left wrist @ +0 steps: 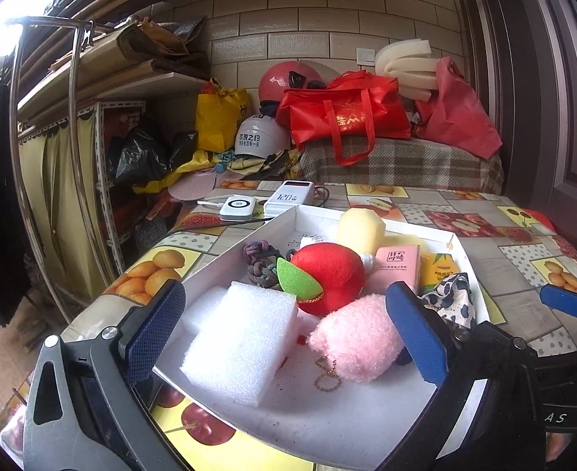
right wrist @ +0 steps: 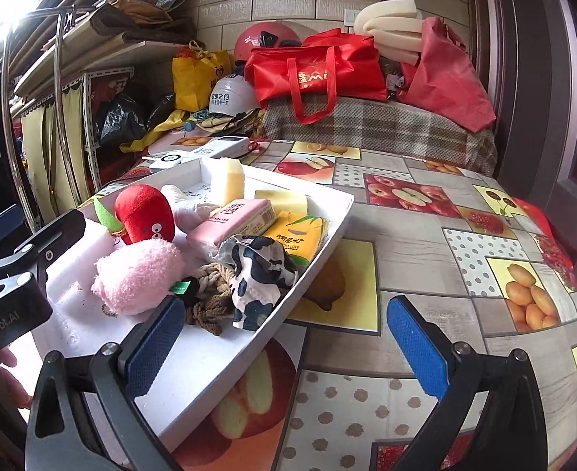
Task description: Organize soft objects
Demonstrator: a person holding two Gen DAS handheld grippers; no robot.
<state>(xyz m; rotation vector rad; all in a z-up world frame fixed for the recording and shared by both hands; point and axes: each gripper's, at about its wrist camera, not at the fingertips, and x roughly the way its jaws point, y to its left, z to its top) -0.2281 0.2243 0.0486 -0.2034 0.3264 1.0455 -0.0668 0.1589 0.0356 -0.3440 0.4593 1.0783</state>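
A white tray [left wrist: 327,412] on the fruit-print table holds soft things: a white foam block [left wrist: 245,337], a pink plush [left wrist: 357,337], a red apple plush [left wrist: 327,274] with a green leaf, a braided rope [left wrist: 261,263], a yellow sponge [left wrist: 361,227], a pink tissue pack [left wrist: 398,265], a yellow tissue pack [left wrist: 439,267] and a cow-print cloth [left wrist: 451,298]. My left gripper [left wrist: 284,333] is open over the tray's near end, its fingers either side of the foam block and pink plush. My right gripper [right wrist: 286,345] is open and empty above the tray's [right wrist: 194,369] right rim and the table.
Two white power banks [left wrist: 288,196] with cables lie behind the tray. The tablecloth [right wrist: 445,259] stretches out to the right of the tray. Beyond the table, a plaid-covered surface carries red bags [left wrist: 347,117], helmets and foam rolls. A metal rack [left wrist: 17,157] stands at left.
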